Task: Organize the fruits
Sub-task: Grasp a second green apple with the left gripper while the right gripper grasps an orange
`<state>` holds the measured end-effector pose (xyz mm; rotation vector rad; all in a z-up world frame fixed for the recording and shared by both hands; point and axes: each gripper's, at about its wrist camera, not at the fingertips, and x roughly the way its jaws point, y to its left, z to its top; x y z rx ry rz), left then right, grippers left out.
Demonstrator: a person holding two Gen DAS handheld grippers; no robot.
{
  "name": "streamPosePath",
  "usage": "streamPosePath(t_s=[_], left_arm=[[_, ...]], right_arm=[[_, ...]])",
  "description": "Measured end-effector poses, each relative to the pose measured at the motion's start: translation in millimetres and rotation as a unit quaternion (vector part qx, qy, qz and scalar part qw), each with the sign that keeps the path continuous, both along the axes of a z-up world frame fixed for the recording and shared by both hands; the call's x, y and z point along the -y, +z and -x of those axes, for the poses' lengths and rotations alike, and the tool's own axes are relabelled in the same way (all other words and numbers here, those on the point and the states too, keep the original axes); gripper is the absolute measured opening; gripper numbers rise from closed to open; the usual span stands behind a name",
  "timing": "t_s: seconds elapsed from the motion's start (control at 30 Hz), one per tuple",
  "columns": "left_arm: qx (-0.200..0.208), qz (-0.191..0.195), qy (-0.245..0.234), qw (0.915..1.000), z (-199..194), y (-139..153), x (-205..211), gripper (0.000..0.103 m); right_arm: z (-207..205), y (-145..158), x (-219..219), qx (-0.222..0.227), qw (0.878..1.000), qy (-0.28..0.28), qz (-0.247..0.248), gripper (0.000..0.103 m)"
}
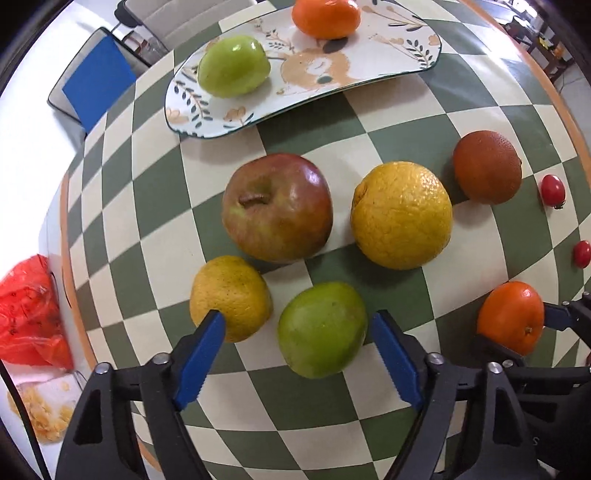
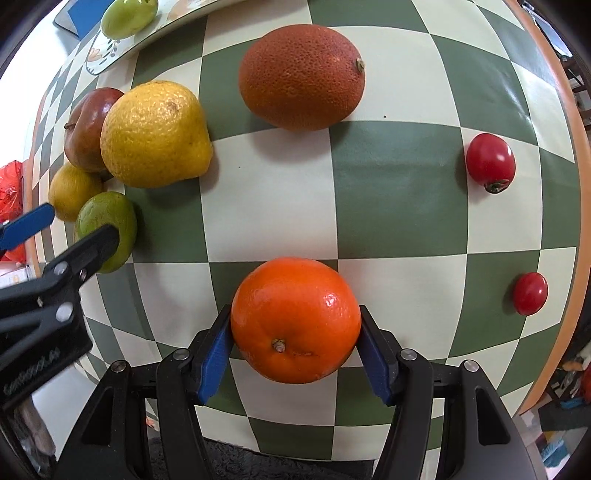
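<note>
My left gripper is open, its blue pads on either side of a green fruit on the checkered table, with gaps on both sides. My right gripper is shut on a bright orange; the orange also shows in the left wrist view. A red apple, a large yellow citrus, a small yellow citrus and a dark red-brown orange lie loose. A patterned plate at the back holds a green apple and an orange.
Two cherry tomatoes lie near the table's right edge. A red plastic bag sits off the left edge. A chair with a blue sheet stands behind the table.
</note>
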<state>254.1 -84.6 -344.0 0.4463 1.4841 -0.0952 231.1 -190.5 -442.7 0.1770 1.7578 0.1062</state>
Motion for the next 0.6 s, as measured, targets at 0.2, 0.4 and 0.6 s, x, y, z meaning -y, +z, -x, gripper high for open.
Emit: streamPosePath(t_s=[0.2,0.4,0.6], left_arm=[[-0.012,0.026,0.010,0.9995,-2,11,3,0.054],[-0.078,0.125,0.091,0.9849,-19,0,-33,0.052],[-0.098,0.150,0.093,0.9794,-30,-10,-31,0.055]], right_arm=[[-20,-6,-8,-0.004,1.000,0.001,-0.001,0.066],[-30,0,-3,-0.007,1.000,-0.003,-0.006,0.066],[-31,-2,5,-0.008,1.000,-0.012,-0.014,0.066]])
